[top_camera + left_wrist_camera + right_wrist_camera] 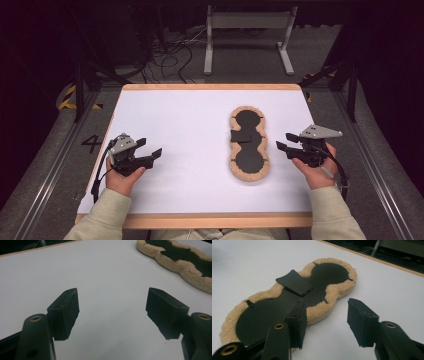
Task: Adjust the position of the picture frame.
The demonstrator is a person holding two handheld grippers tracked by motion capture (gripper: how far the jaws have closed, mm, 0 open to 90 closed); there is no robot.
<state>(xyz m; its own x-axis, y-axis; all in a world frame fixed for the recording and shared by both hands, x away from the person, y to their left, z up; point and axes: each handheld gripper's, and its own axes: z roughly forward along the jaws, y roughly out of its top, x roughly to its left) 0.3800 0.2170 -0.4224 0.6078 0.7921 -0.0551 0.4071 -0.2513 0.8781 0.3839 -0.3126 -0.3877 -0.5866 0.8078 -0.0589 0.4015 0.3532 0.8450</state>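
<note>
A figure-eight pad [248, 159] with a tan fleece rim and a black middle lies flat on the white table [175, 115], right of centre. A small black flap [241, 136] sticks up at its waist. My right gripper [284, 141] hovers just right of the pad, open, with nothing between its fingers. In the right gripper view the pad [262, 315] and its flap [294, 282] lie close ahead of the right gripper [327, 310]. My left gripper [150, 146] rests at the table's left side, open and empty. In the left gripper view, the left gripper [112, 302] faces bare table and the pad [175, 263] sits at the top right.
The table has a wooden rim [200, 220]. Beyond its far edge stand a grey metal frame [247, 22] and loose cables [170, 55] on the floor. White surface spreads between the two grippers and behind the pad.
</note>
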